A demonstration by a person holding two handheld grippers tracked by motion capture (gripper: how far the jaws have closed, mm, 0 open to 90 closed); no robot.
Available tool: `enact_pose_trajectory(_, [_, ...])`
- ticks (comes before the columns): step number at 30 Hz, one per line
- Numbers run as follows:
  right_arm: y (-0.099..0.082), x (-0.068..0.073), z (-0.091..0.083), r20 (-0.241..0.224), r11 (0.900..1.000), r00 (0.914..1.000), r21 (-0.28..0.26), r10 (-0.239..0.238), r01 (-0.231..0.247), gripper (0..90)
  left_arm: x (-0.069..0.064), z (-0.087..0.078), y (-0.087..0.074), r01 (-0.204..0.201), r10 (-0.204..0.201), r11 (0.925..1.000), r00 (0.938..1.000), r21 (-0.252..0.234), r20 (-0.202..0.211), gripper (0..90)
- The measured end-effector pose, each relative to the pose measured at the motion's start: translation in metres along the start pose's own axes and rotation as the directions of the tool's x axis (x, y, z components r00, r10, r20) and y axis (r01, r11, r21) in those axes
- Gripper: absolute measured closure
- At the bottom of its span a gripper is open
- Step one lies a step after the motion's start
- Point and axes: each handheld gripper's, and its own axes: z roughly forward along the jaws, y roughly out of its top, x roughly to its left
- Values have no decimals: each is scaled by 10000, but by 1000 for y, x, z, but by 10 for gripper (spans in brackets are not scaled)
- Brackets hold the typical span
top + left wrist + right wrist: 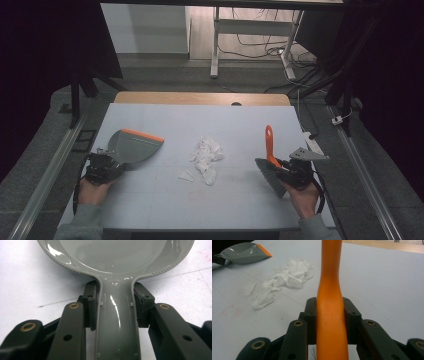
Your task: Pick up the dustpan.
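Observation:
A grey dustpan with an orange lip lies on the white table at the left. My left gripper is shut on its handle, both pads pressing the sides. At the right, my right gripper is shut on the orange handle of a small brush, whose dark bristles rest toward the table's middle. A heap of crumpled white paper scraps lies between the two tools, also seen as paper scraps beyond the brush handle, with the dustpan farther off.
The white table has a wooden strip along its far edge. Beyond it stand desk legs and loose cables on the floor. Metal rails run along both sides of the table.

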Motion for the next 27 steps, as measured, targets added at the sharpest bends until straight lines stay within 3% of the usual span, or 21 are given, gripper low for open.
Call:
enact_pose_trajectory(10, [0,-1,0,10,10000,10000,-5,6,-6,703,8,-10,-4,-128,145,9992,9989,-385,452,619])
enact_pose_trajectory(16, [0,0,0,9,10000,10000,6,-4,4,703,13,-18,-9,-393,442,9963,9971,-766,626,619])
enact_pose_trajectory(27, [-1,-1,0,10,10000,10000,5,5,-5,703,17,-35,-19,-1051,1212,9859,9850,-1301,1226,619])
